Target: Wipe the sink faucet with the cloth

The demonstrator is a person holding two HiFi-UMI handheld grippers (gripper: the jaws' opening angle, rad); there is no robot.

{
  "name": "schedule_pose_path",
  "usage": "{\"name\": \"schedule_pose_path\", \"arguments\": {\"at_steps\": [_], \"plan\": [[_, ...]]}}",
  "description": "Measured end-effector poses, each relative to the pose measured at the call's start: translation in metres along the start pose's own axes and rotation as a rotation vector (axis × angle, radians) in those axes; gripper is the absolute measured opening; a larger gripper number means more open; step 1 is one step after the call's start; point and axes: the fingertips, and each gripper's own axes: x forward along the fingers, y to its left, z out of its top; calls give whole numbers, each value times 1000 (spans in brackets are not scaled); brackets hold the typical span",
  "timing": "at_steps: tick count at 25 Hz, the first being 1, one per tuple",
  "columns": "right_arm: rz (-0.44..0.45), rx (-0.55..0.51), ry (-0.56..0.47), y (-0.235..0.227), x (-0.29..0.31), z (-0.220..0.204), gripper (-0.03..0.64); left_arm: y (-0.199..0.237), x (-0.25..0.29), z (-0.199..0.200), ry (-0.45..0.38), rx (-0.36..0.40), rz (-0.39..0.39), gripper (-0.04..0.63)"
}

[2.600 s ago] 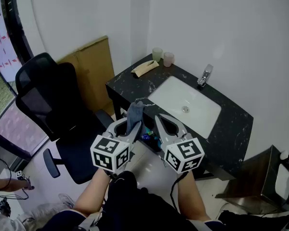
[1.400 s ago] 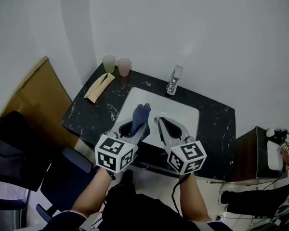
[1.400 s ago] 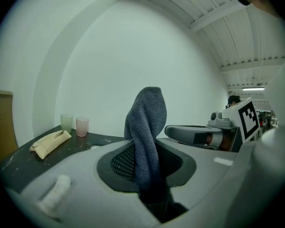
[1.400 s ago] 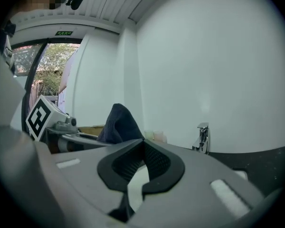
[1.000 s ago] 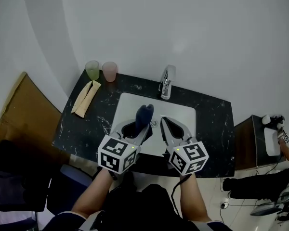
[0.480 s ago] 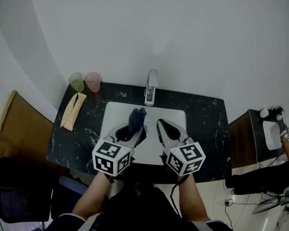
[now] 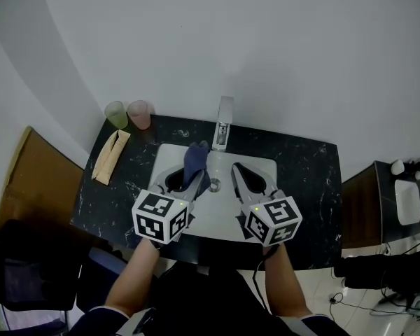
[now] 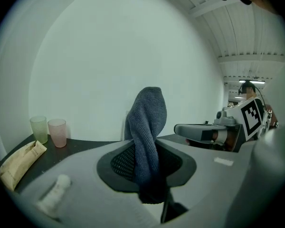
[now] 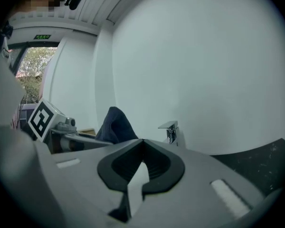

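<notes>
The cloth (image 7: 194, 163) is dark blue, the bench (image 7: 304, 180) black with white veining, the sink (image 7: 220, 208) white; a green cup (image 7: 116, 114), a pink cup (image 7: 138, 114).

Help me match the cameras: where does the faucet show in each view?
Head view: faucet top centre, behind the sink.
Left gripper view: not made out; the cloth in the jaws covers the middle.
Right gripper view: just right of centre, above the shut jaws.
Shared landmark: the cloth, in all three.
</notes>
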Motion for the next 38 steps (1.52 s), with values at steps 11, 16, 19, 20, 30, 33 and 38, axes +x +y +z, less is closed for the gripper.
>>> {"name": "schedule_pose_path", "arguments": {"at_steps": [11, 16, 19, 20, 30, 33, 38], "plan": [[-98, -179, 157, -19, 69, -20, 6, 36, 44, -10, 39, -9, -95, 92], [-111, -182, 177, -25, 88, -28, 6, 59, 78, -20, 79, -34, -109, 92], [-108, -187, 188, -28, 93, -31, 6, 75, 104, -21, 90, -63, -106, 92], [-107, -188, 194, -28, 94, -32, 6, 79, 112, -20, 90, -70, -106, 92], [-129, -147, 200, -33, 96, -34, 6, 109, 186, -11, 136, -69, -110, 92], [-131, -142, 198, -33, 96, -34, 6, 111, 203, -18, 180, -64, -104, 92], [-131, -141, 194, -32, 95, -34, 6, 117, 216, -29, 217, -112, -82, 92]]}}
